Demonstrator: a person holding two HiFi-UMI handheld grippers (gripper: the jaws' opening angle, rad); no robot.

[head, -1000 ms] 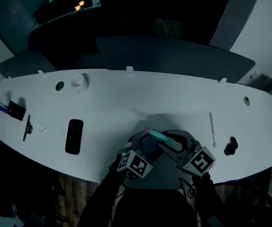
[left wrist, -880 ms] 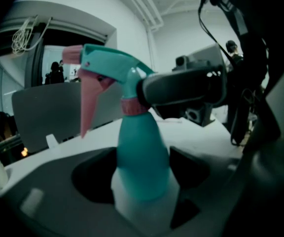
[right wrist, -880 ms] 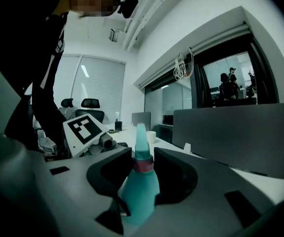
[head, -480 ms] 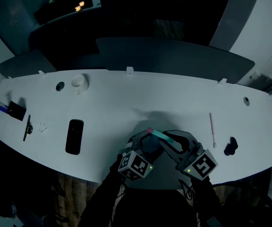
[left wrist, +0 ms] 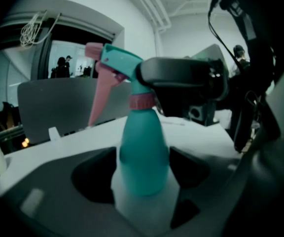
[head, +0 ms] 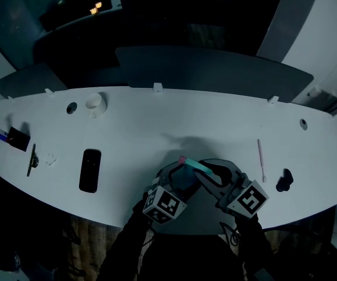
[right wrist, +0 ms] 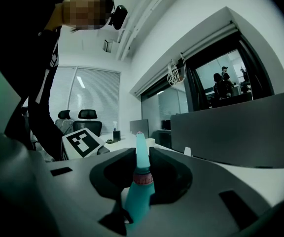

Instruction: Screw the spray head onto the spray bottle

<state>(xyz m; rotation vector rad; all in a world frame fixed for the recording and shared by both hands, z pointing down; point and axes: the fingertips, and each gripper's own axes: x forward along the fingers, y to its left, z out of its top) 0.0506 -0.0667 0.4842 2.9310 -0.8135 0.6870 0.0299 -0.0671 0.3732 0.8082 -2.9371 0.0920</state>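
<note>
Just above the table (head: pixel 157 127)'s near edge, the teal bottle (left wrist: pixel 143 154) sits pinched in the left gripper (head: pixel 177 177)'s wide jaws. The right gripper (head: pixel 208 177)'s jaws, just closed in, clamp its head (left wrist: pixel 120 63). The left gripper view shows the pink trigger (left wrist: pixel 98 90) side-on, while the right gripper view shows the head edge-on. Only the head view shows a phone (head: pixel 90 170) on the table.

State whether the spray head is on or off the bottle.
On: the spray head sits on the bottle at its pink collar; tightness unclear.

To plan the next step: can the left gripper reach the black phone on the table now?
Probably not freely: the left gripper is shut on the spray bottle. The table between it and the phone looks bare.
</note>
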